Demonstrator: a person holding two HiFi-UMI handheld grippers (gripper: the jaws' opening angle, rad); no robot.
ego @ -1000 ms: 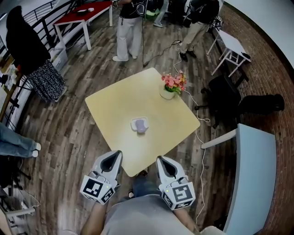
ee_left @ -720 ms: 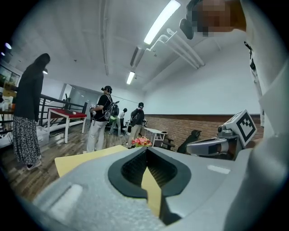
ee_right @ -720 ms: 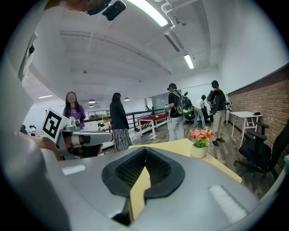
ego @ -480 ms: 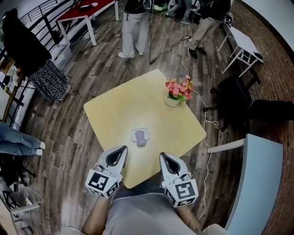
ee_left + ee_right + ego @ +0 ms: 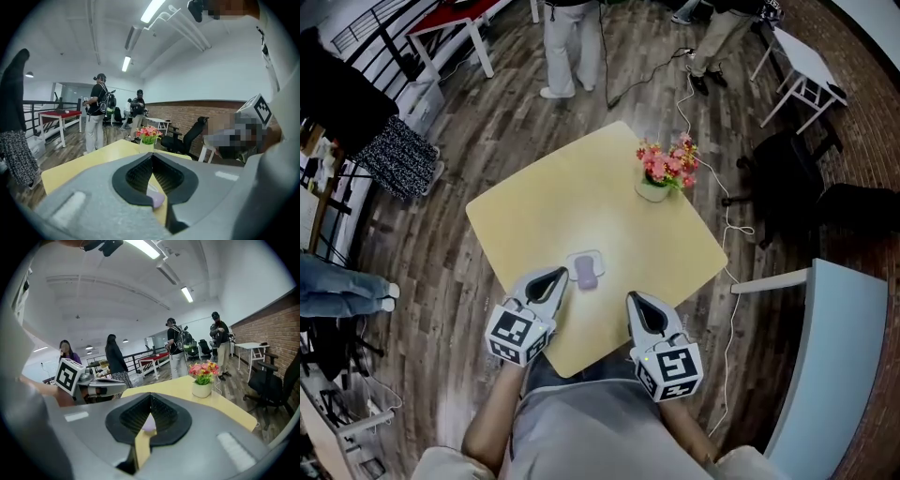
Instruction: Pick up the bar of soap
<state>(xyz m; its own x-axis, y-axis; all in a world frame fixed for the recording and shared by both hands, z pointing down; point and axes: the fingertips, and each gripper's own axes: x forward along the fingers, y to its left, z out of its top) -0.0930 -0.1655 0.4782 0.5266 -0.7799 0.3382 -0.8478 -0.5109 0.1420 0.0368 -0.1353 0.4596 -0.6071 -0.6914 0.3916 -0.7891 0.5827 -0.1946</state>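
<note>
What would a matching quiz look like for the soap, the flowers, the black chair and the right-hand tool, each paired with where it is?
Things:
1. bar of soap
2. pink flowers
3. black office chair
4. right tool

Places:
A. on the wooden floor, right of the table
B. over the table's near edge, shut and empty
C. on a pale soap dish
D. in a white pot on the table

Pairs: 1-C, 2-D, 3-A, 4-B.
</note>
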